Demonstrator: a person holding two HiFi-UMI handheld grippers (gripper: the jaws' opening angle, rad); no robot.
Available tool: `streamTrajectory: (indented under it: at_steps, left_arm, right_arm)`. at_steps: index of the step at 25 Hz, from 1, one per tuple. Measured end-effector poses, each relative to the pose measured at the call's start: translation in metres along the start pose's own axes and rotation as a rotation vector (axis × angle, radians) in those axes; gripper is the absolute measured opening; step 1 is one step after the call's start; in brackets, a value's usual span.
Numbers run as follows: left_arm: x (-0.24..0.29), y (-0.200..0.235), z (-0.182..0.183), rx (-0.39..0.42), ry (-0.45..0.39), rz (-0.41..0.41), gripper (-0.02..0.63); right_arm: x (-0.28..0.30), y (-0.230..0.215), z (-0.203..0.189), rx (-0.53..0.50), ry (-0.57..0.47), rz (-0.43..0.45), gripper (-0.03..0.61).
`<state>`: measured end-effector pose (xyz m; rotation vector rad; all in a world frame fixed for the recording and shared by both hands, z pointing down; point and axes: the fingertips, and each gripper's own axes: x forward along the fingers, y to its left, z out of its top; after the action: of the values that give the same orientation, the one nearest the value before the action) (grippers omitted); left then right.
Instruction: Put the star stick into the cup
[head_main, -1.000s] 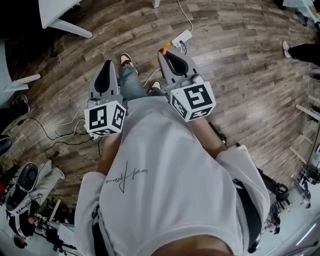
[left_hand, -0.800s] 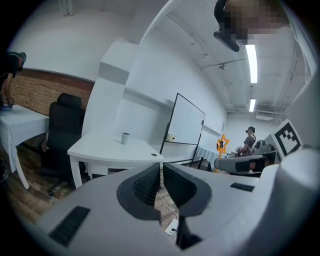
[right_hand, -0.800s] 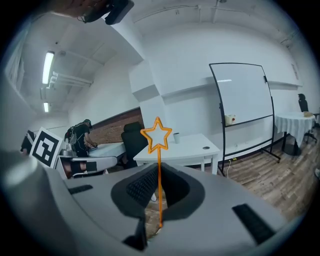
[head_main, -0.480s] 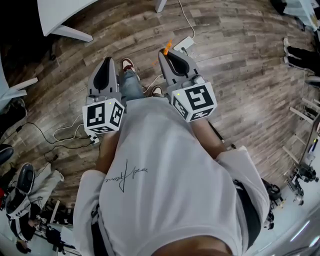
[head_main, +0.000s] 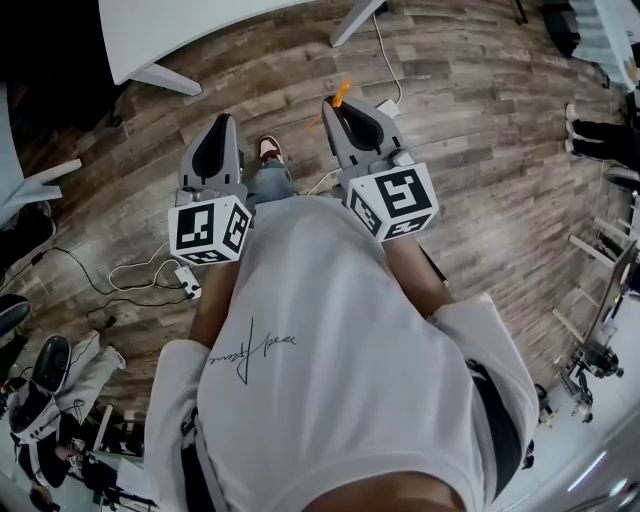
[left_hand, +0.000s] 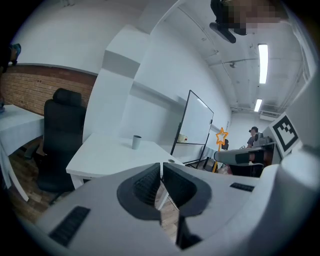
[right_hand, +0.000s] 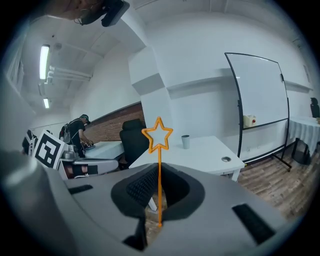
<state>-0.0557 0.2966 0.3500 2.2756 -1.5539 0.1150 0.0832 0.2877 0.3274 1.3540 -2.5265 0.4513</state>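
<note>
My right gripper is shut on the thin orange star stick, which stands upright between the jaws with the star on top. In the head view only the stick's orange tip shows ahead of the right gripper. My left gripper is shut with nothing in it and is held level beside the right one, at the left of the head view. A small grey cup stands far off on a white table. The left gripper view also shows this cup and the star.
The white table's edge and legs lie ahead over wood flooring. A black office chair stands left of the table, a wheeled whiteboard to its right. Cables trail on the floor at left. A person works at a far desk.
The floor has slid back beneath me and more of the white table shows at the top of the head view. Both grippers stay shut, the star stick still in the right one.
</note>
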Motion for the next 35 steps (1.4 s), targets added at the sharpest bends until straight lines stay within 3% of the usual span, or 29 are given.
streamTrajectory:
  at_steps: [9,17,24,35]
  left_arm:
    - [0.033,0.052,0.022,0.024,-0.006,-0.008,0.009]
    - [0.044,0.071,0.037,0.019,-0.019,0.012,0.009]
    - [0.061,0.091,0.049,0.030,-0.022,0.055,0.009]
    - [0.134,0.113,0.074,0.008,-0.032,0.072,0.011]
  right_arm:
    - [0.060,0.015,0.028,-0.031,-0.013,0.019,0.020]
    - [0.087,0.015,0.045,-0.043,-0.025,0.028,0.020]
    - [0.116,-0.003,0.061,-0.044,-0.042,0.031,0.020]
    - [0.176,-0.046,0.088,-0.048,-0.039,0.096,0.020]
